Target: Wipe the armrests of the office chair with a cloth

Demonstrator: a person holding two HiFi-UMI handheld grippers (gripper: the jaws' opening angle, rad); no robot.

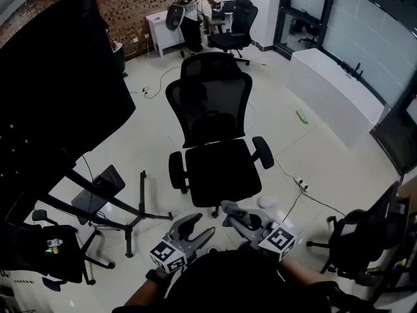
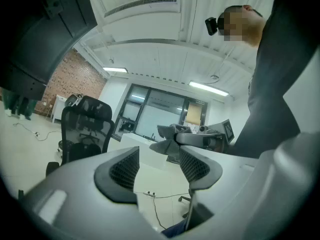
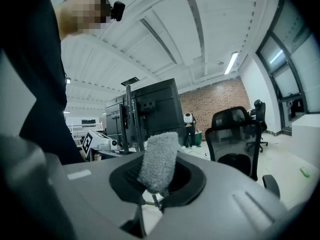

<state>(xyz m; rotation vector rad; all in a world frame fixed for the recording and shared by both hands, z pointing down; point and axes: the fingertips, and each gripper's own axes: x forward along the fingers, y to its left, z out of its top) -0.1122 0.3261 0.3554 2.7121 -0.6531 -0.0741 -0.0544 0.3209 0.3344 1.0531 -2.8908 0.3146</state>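
The black mesh office chair (image 1: 215, 142) is pictured on the pale floor (image 1: 313, 155), seat toward the camera. The armrest at the picture's left (image 1: 176, 171) and the armrest at the picture's right (image 1: 263, 152) are both bare and untouched. The grey cloth (image 3: 159, 160) is held just short of the seat's front edge, clamped between the closed jaws of the right gripper (image 3: 156, 180), with a fuzzy fold standing up above the pads. The left gripper (image 2: 157, 165) is carried beside it, jaws parted and nothing between them. The wiping is judged not to have begun. For the step to be done well, the cloth's free fold, not the hard jaw tips, is best laid flat on an armrest pad and drawn along its full length, with the sides and front curve covered too. The armrest at the picture's right lies on the cloth's side and is probably the easier one to be taken first. Since such a chair may swivel or roll under pressure, it could be steadied at the seat or backrest by the empty left gripper. A power strip (image 1: 301, 183) with its cable on the floor right of the chair, and a tripod stand (image 1: 133, 207) to the left, are to be kept clear of as the chair is approached.
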